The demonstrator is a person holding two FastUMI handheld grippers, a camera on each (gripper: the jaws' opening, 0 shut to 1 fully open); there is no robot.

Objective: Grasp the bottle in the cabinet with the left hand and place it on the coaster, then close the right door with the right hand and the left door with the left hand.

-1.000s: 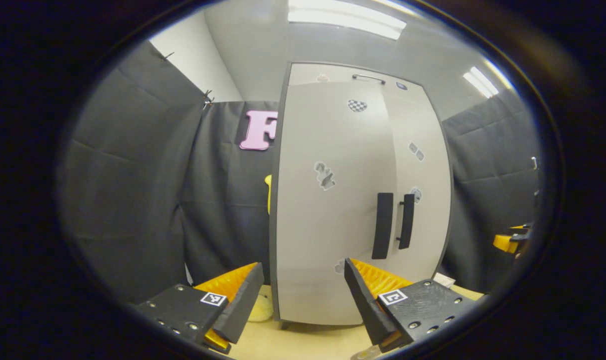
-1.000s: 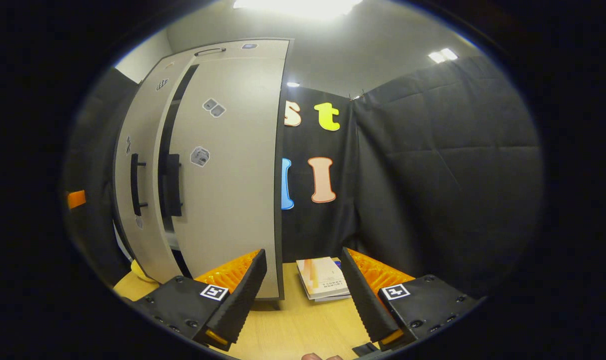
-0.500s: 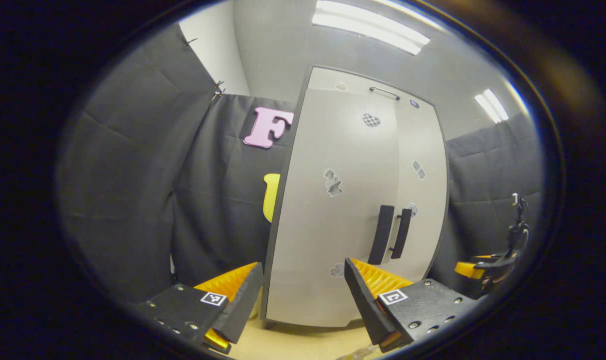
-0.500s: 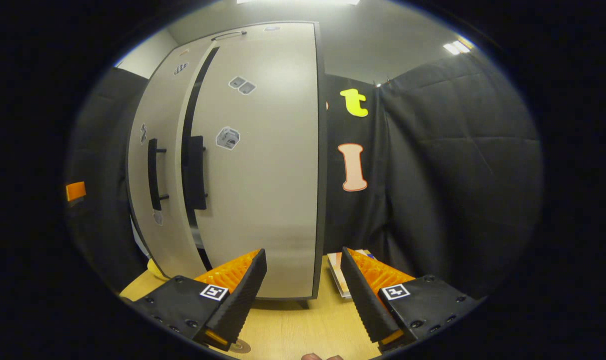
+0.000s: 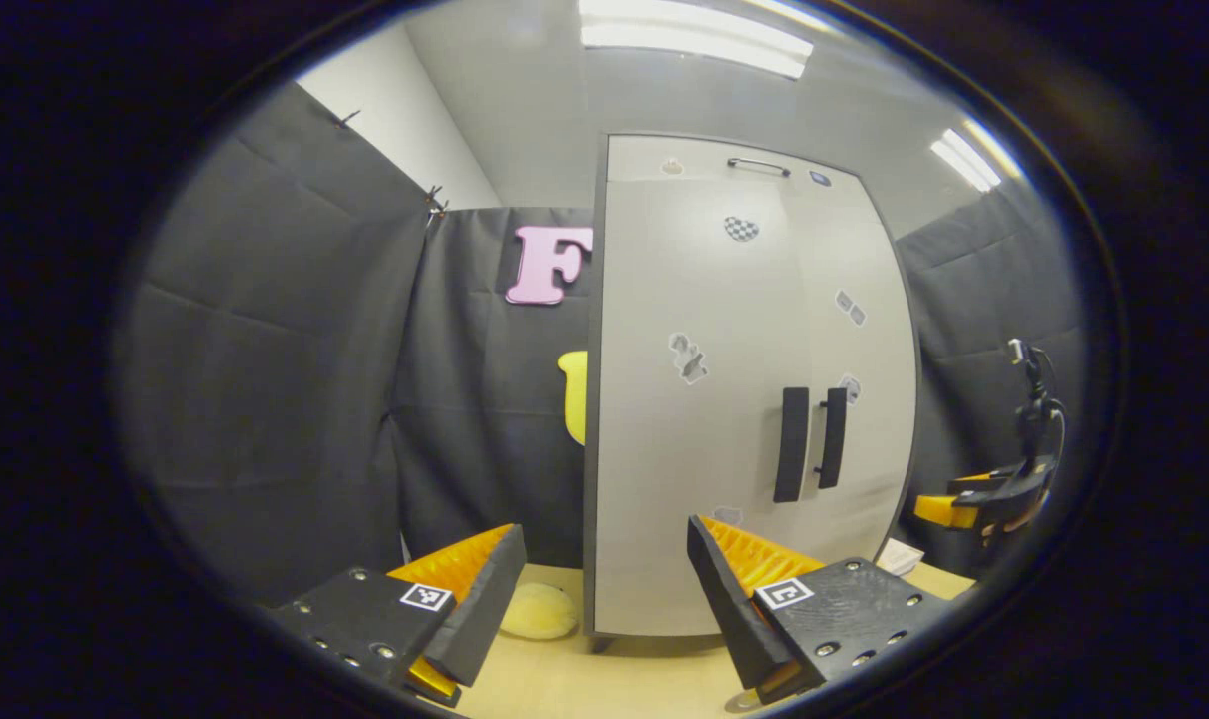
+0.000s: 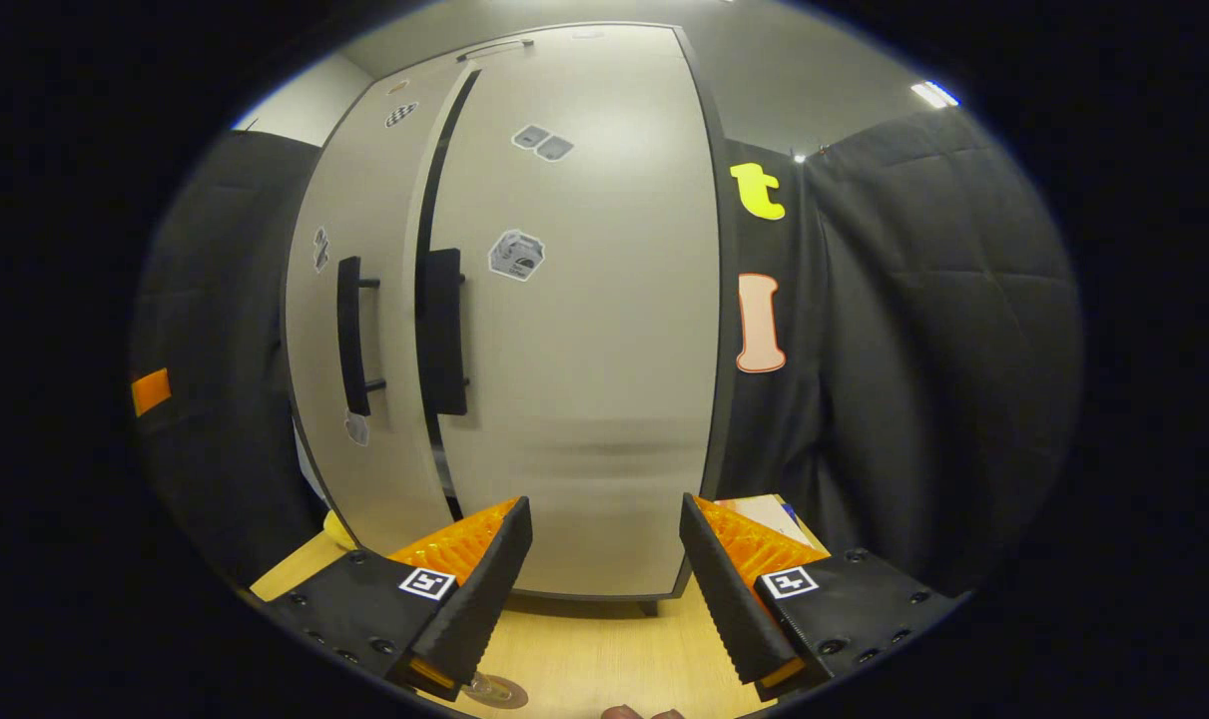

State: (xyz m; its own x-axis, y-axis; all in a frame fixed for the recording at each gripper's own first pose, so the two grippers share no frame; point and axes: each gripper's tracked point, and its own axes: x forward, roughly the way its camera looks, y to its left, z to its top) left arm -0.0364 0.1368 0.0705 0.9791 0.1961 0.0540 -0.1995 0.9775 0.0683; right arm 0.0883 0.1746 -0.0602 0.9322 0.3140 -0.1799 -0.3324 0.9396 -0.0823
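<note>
Grey cabinet faces right gripper, jaws apart, empty.

R tool open, empty | cabinet R door ajar | L door shut

I can't read any text from here. The stickers on the cabinet door, centre of the right gripper view, are too small, and the square tags on my grippers carry only patterns.
</note>
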